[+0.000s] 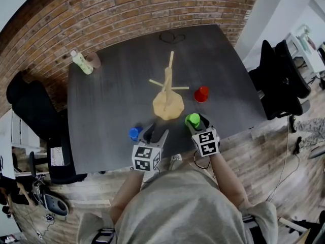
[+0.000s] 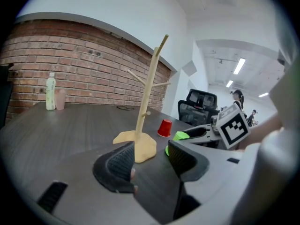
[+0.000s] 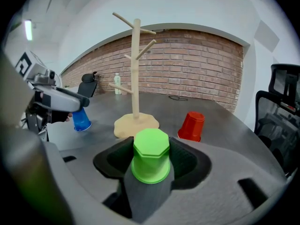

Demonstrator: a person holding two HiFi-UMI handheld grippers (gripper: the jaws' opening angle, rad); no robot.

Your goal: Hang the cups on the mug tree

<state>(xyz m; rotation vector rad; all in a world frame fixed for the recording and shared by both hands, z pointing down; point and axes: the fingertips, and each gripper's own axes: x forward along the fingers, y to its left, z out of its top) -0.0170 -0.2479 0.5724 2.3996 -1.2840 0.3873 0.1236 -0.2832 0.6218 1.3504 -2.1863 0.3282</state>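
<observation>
Green cup is sitting upside down on the dark table, and your right gripper is straddling it. The cup is standing squarely between the two jaws, and the ribbed pads are lying against its sides with no gap showing, so you are pinching it while its rim is resting on the tabletop.

Just beyond it, the wooden mug tree is standing upright on its pale base, and all of its pegs are bare. The red cup is sitting upside down to the right of the tree, near the base but apart from it.

Your left gripper is hovering low at the near edge of the table with its jaws spread wide. Only bare tabletop is showing between them, and the tree's base is lying ahead of them. The blue cup is standing upside down just beside the left jaw, outside it, and you are not touching it.

At the far left corner a pale bottle and a pinkish tumbler are standing side by side, in front of the brick wall.
</observation>
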